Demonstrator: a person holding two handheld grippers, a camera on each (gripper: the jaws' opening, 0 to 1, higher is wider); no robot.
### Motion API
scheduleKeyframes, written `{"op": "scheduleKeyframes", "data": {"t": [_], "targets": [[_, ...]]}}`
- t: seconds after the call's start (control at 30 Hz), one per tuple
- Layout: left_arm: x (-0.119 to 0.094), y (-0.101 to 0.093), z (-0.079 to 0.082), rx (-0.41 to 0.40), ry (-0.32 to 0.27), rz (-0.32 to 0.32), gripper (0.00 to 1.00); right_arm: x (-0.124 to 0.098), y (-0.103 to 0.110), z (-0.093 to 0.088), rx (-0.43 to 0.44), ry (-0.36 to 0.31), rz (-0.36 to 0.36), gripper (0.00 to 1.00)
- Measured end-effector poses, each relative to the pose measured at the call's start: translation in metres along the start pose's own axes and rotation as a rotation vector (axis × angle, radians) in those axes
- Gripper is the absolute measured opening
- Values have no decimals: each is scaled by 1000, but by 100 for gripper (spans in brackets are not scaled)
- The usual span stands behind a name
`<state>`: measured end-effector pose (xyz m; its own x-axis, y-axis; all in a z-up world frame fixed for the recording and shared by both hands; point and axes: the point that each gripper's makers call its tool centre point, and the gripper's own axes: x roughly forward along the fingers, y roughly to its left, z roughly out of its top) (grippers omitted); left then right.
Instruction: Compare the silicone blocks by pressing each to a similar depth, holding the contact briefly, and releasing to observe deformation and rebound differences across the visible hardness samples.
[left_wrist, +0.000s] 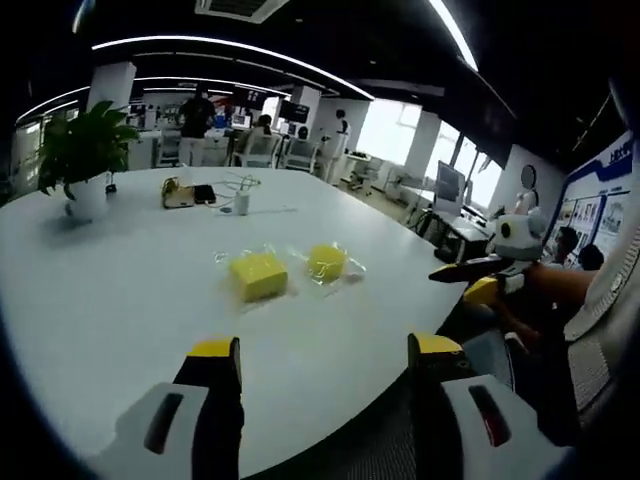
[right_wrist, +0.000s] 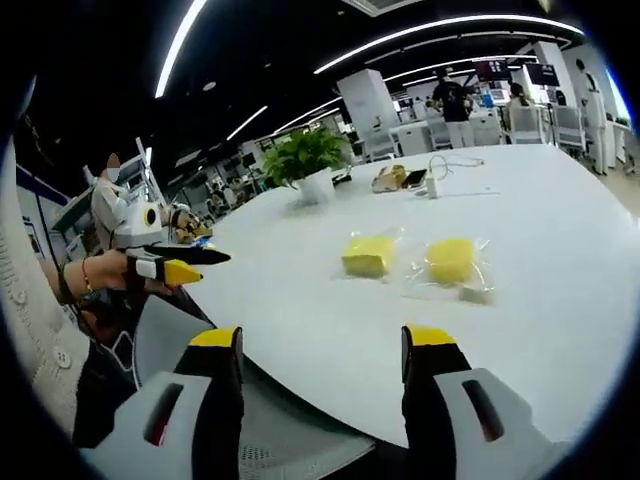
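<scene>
Two yellow silicone blocks lie on a white table (left_wrist: 120, 300), each on clear plastic wrap. In the left gripper view the squarer block (left_wrist: 259, 275) is left of the rounder block (left_wrist: 327, 262). My left gripper (left_wrist: 325, 352) is open, held above the near table edge, short of both blocks. The right gripper (left_wrist: 480, 282) enters from the right, held by a hand. In the right gripper view the squarer block (right_wrist: 369, 255) and the rounder block (right_wrist: 451, 260) sit ahead of my open right gripper (right_wrist: 322, 342). The left gripper (right_wrist: 180, 265) shows at the left, off the table.
A potted plant (left_wrist: 82, 160) stands at the table's far left. A small box, a dark item and a white cup with cables (left_wrist: 210, 192) sit at the far side. People, desks and chairs (left_wrist: 250, 140) fill the room behind. A chair back (right_wrist: 180, 340) lies below.
</scene>
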<state>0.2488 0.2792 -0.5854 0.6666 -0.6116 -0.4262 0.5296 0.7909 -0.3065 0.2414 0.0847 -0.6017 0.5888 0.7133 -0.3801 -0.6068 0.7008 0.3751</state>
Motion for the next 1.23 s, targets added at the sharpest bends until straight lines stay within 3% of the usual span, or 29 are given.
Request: {"op": "scheduleKeyframes", "data": {"t": [0.53,1.23], "targets": [[2,-3,-12,-33,3,32,67,-10,-10,5,6,-18,-20,58],[9,-14,-4,-3,-13,31,66,-16,-15,4,-8,-18,-15,59]]}}
